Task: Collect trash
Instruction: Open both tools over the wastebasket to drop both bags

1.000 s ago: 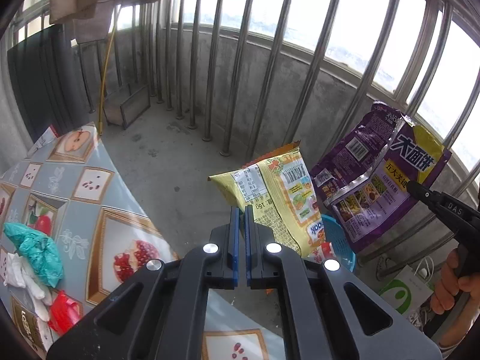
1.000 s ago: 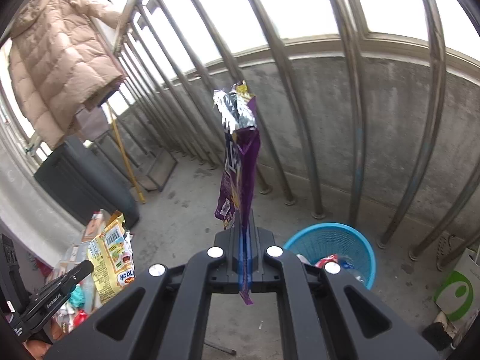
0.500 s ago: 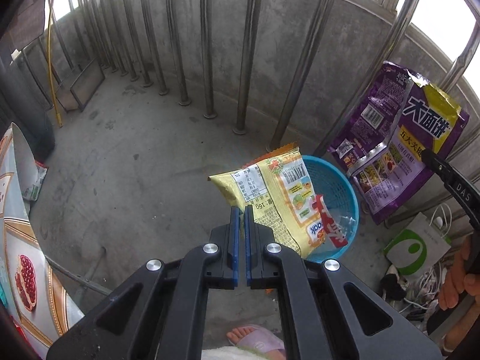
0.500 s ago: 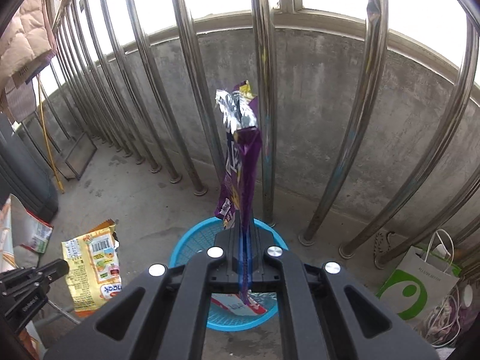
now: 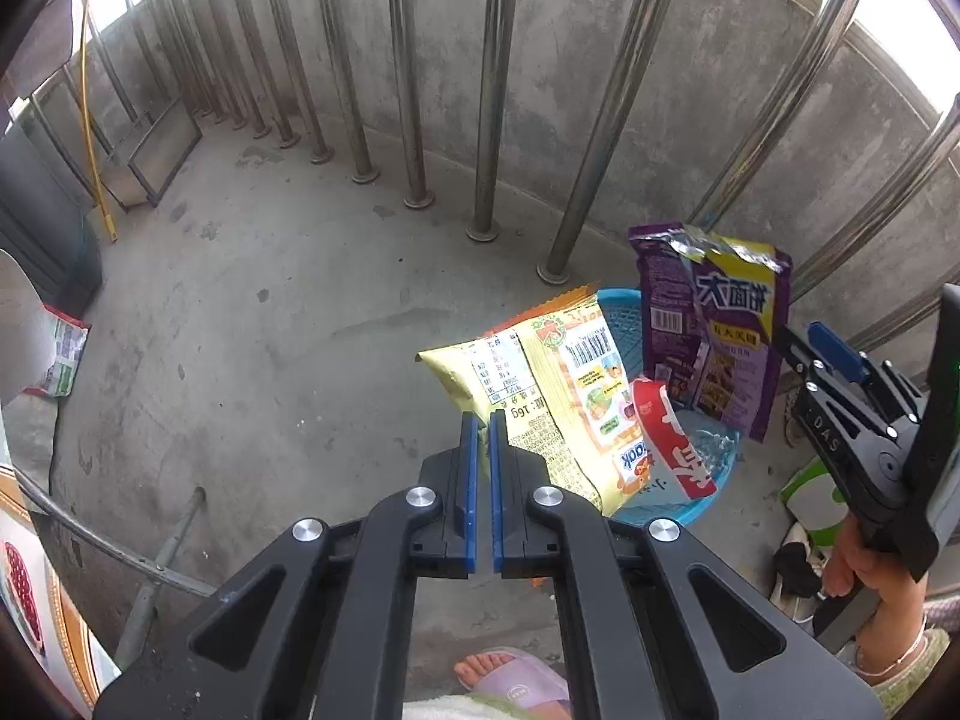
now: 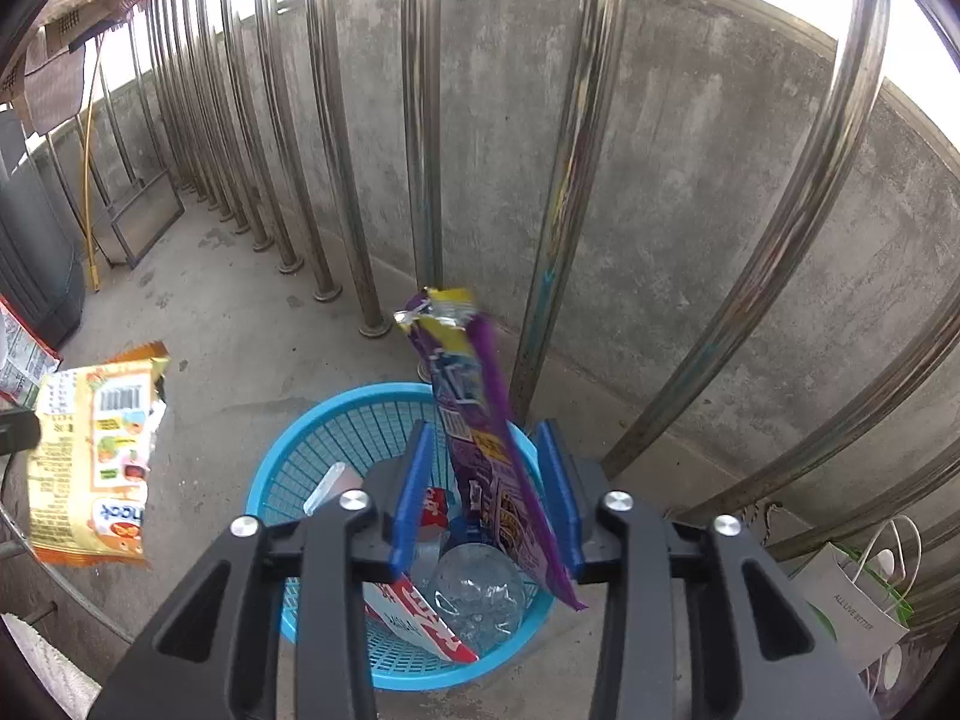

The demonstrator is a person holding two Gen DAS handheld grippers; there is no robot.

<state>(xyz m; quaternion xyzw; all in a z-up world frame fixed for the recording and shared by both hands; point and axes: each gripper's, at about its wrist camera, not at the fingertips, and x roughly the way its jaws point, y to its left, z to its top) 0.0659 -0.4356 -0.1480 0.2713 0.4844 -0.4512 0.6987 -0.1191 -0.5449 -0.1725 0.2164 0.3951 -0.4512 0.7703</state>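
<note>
My left gripper (image 5: 483, 420) is shut on the corner of a yellow snack bag (image 5: 558, 396), held just left of a blue mesh trash basket (image 5: 624, 312). The yellow bag also shows in the right wrist view (image 6: 96, 450). My right gripper (image 6: 486, 480) is open above the basket (image 6: 288, 480). A purple snack bag (image 6: 480, 420) hangs loose between its fingers and drops toward the basket; it also shows in the left wrist view (image 5: 714, 330). The basket holds a red-and-white wrapper (image 6: 420, 618) and a crushed clear bottle (image 6: 480, 594).
Steel railing bars (image 6: 420, 120) and a low concrete wall stand right behind the basket. A white paper bag (image 6: 852, 612) sits at the right. A person's foot in a slipper (image 5: 510, 684) is below. A patterned table edge (image 5: 24, 570) lies at the left.
Both grippers swung down over the basket. My right gripper opened and let go of the purple bag, which now falls. My left gripper still holds the yellow bag.
</note>
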